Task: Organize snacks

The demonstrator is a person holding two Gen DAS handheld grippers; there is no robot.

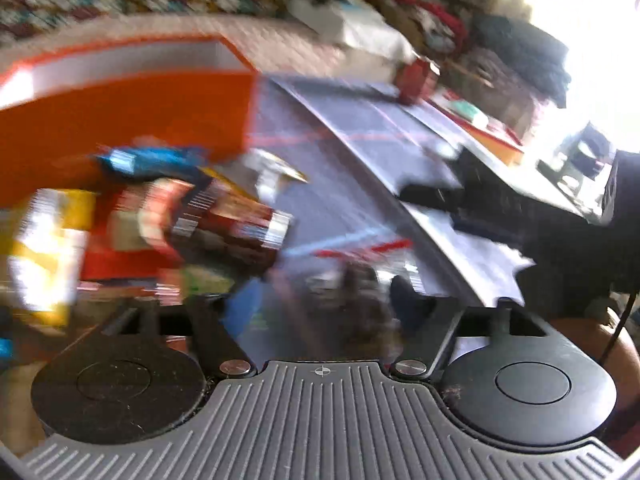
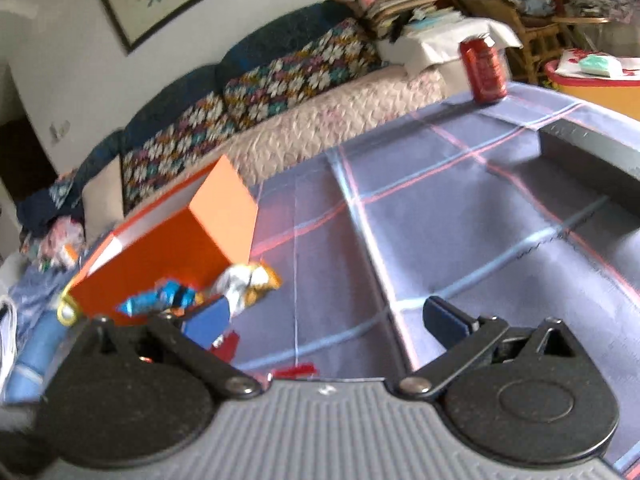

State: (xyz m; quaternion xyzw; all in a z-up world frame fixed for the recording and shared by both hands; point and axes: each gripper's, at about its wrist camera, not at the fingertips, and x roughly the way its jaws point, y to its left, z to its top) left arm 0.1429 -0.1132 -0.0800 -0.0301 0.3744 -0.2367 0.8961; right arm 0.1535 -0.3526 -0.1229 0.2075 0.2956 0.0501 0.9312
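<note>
An open orange box (image 1: 132, 120) (image 2: 172, 248) stands on the checked blue cloth (image 2: 460, 220). Before it lie loose snacks: a blue packet (image 1: 152, 160) (image 2: 160, 300), a silver-and-yellow packet (image 1: 276, 172) (image 2: 248, 280), a dark red packet (image 1: 228, 220) and a yellow one (image 1: 48, 248). My left gripper (image 1: 326, 302) has its jaws wide apart. A blurred clear-wrapped snack with brown contents (image 1: 356, 296) sits between them, and the left pad stands off it. My right gripper (image 2: 328, 320) hovers open over bare cloth, right of the pile, holding nothing.
A red drink can (image 2: 484, 72) (image 1: 416, 80) stands at the far table edge. A grey raised-edged object (image 2: 580, 152) occupies the right side of the table. A sofa with a floral cover (image 2: 260, 92) runs behind. The left wrist view is heavily blurred.
</note>
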